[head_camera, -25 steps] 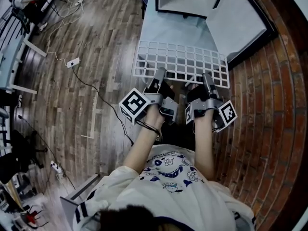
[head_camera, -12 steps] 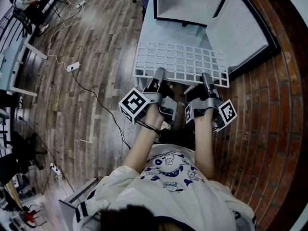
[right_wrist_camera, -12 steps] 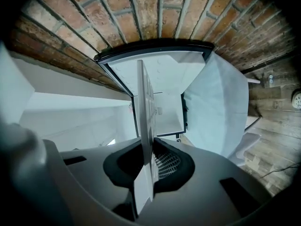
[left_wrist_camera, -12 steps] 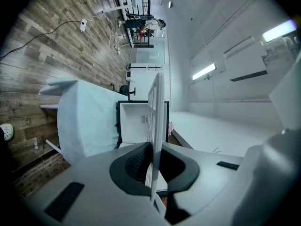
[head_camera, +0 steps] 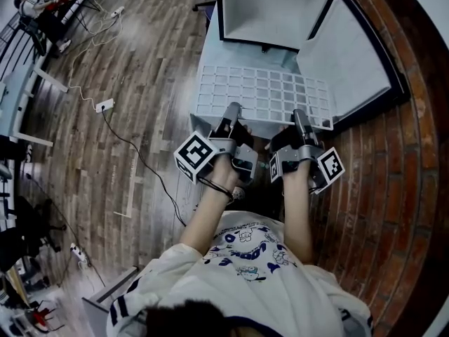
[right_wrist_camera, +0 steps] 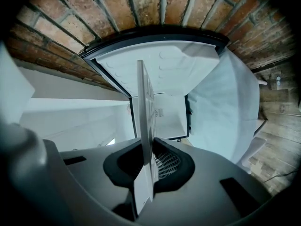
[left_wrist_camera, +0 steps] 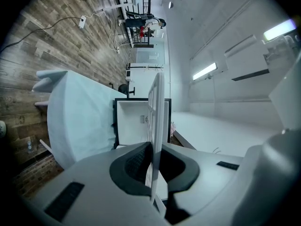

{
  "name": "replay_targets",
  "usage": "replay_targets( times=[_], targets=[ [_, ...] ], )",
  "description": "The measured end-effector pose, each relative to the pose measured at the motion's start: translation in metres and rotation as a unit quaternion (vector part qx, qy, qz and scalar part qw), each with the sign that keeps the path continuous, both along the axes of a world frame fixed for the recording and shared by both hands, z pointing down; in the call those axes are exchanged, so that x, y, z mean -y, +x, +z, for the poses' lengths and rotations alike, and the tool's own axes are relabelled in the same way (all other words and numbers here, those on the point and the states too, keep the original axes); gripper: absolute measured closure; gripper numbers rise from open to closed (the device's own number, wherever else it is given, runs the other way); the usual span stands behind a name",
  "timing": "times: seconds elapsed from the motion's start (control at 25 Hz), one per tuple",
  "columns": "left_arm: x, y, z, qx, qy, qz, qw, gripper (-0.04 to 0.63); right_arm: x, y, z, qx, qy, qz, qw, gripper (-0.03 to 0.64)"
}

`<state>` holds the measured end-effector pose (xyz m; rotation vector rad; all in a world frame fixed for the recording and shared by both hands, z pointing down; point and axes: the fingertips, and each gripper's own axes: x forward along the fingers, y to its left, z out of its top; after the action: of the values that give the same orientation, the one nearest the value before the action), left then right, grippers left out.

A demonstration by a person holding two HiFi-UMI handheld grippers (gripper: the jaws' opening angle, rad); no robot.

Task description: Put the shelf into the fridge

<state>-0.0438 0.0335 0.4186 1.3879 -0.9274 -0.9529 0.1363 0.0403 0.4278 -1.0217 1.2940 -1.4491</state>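
Note:
A white wire-grid shelf (head_camera: 263,95) is held flat in front of a small open fridge (head_camera: 270,12) with a white inside. My left gripper (head_camera: 231,111) is shut on the shelf's near edge at the left, and my right gripper (head_camera: 299,116) is shut on the same edge at the right. In the left gripper view the shelf (left_wrist_camera: 156,107) runs edge-on between the jaws toward the fridge's opening (left_wrist_camera: 134,124). The right gripper view shows the shelf (right_wrist_camera: 145,112) edge-on too, with the fridge's cavity (right_wrist_camera: 162,114) and its open door (right_wrist_camera: 160,67) behind.
The fridge stands on a surface draped in pale blue cloth (head_camera: 242,55). Its door (head_camera: 347,48) lies swung open to the right, near a brick wall (head_camera: 393,174). Wood floor with cables and a power strip (head_camera: 105,105) spreads to the left.
Both grippers have carried the shelf forward, toward the fridge. Its far edge now lies closer to the opening.

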Motion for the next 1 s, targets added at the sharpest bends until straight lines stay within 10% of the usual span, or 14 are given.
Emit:
replay_targets(
  times=[1.0],
  targets=[
    [0.098, 0.000, 0.011, 0.004, -0.016, 0.001, 0.9999, 0.561, 0.097, 0.001, 0.011, 0.006, -0.013, 0.000, 1.000, 0.568]
  ],
)
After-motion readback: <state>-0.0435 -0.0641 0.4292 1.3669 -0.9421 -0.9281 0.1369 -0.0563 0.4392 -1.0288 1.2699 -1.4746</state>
